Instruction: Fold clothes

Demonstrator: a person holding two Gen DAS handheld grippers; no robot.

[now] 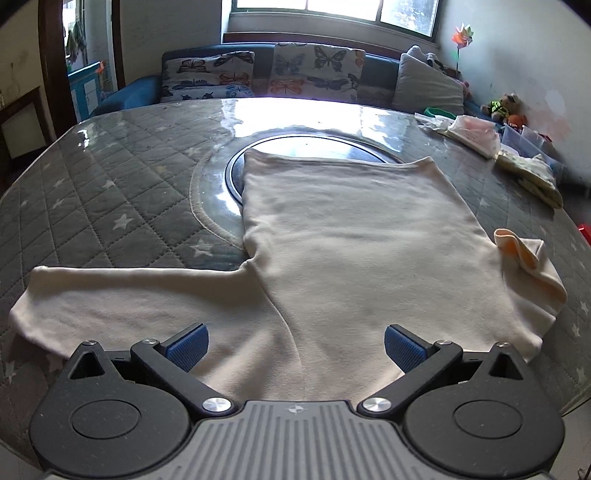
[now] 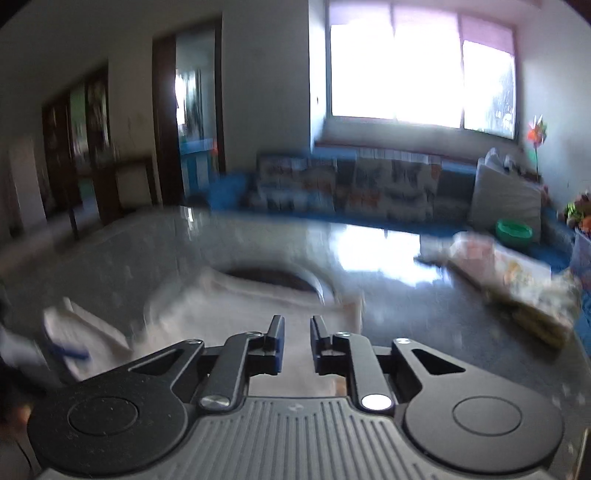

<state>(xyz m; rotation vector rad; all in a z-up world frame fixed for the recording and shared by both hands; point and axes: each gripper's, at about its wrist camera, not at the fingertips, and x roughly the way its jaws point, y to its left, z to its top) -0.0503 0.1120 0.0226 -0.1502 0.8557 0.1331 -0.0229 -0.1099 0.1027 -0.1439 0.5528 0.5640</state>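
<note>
A: Where is the garment?

B: The cream shirt (image 1: 343, 236) lies flat in the middle of the left wrist frame, on the desk (image 1: 122, 184) with its grey quilted, star-patterned cover. One sleeve (image 1: 122, 302) stretches out to the lower left; the other sleeve (image 1: 528, 258) is folded back on itself at the right edge, its cuff turned up.

A: And the left gripper (image 1: 295, 347)?

B: Spread wide, blue pads far apart, nothing between them. It hovers over the near edge of the shirt.

A: The right gripper (image 2: 297, 343)?

B: Its view is badly blurred. The jaws stand close together with a narrow gap, and nothing is pinched there. The shirt (image 2: 258, 306) shows as a pale smear just beyond its fingertips, lower centre.

A: Anything else on the desk?

B: A dark round inset (image 1: 295, 147) under the shirt's far end, and a pile of folded clothes (image 1: 517, 162) at the upper right. Butterfly-print cushions (image 1: 258, 74) line a blue sofa (image 1: 125, 92) behind, below a bright window (image 1: 332, 7).
</note>
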